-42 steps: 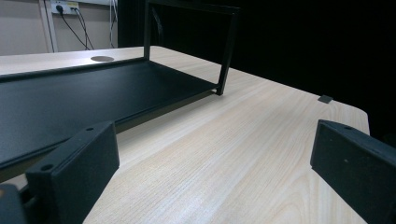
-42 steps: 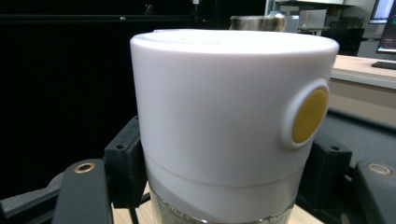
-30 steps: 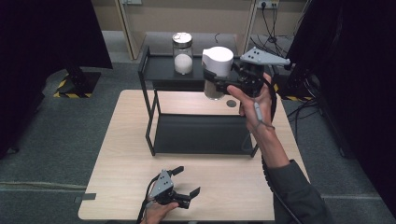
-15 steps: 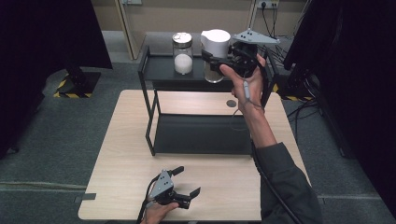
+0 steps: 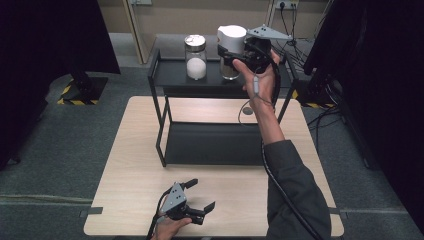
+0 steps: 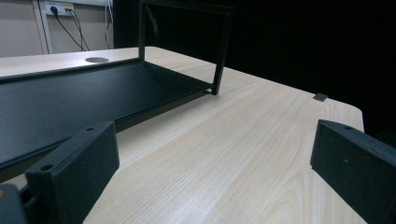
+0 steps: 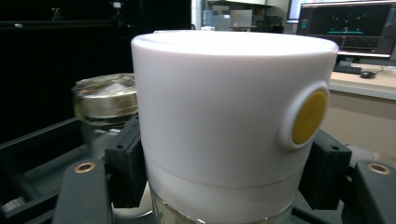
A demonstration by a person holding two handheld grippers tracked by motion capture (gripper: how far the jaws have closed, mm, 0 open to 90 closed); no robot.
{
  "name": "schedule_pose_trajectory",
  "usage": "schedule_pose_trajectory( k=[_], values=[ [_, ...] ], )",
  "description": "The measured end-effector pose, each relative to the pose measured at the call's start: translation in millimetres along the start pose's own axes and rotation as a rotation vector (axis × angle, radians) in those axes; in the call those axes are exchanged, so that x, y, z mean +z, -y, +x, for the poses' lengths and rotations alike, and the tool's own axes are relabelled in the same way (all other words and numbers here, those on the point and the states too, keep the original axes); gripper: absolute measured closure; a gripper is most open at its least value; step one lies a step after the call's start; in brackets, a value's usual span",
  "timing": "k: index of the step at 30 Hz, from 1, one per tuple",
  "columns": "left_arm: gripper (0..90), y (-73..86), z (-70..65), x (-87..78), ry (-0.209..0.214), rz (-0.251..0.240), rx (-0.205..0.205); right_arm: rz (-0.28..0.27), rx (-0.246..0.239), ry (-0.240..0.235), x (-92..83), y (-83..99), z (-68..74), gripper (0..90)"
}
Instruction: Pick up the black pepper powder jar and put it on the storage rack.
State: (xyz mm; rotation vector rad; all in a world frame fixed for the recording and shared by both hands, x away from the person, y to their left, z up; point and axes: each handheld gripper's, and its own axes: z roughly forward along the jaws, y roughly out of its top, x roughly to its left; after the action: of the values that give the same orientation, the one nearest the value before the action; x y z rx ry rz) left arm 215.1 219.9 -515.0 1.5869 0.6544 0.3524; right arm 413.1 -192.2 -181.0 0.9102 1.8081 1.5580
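The right gripper point(image 5: 231, 56) clamps a white-lidded jar point(image 5: 231, 50) between its jaws above the rack's point(image 5: 165, 80) top shelf, a second jar point(image 5: 195, 57) just beyond, while the left gripper point(image 5: 200, 196) rests open on the table point(image 5: 130, 165).

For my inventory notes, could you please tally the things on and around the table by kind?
Jars: 2, one white-lidded held in the right gripper, one metal-lidded on the rack's top shelf
Racks: 1
Grippers: 2, counting the left gripper
Tables: 1
Total: 6
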Motion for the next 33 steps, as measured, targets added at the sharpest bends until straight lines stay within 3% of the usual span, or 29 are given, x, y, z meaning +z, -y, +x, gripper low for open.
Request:
schedule_pose_trajectory(
  k=[14, 33],
  values=[
    [0.4, 0.1, 0.2, -0.2, 0.002, -0.002, -0.001, 0.001, 0.005, 0.038, 15.4, 6.1, 1.9, 30.8],
    [0.4, 0.4, 0.3, -0.5, 0.008, -0.005, 0.001, -0.013, -0.030, 0.048, 15.3, 12.6, 7.1, 28.4]
  ],
)
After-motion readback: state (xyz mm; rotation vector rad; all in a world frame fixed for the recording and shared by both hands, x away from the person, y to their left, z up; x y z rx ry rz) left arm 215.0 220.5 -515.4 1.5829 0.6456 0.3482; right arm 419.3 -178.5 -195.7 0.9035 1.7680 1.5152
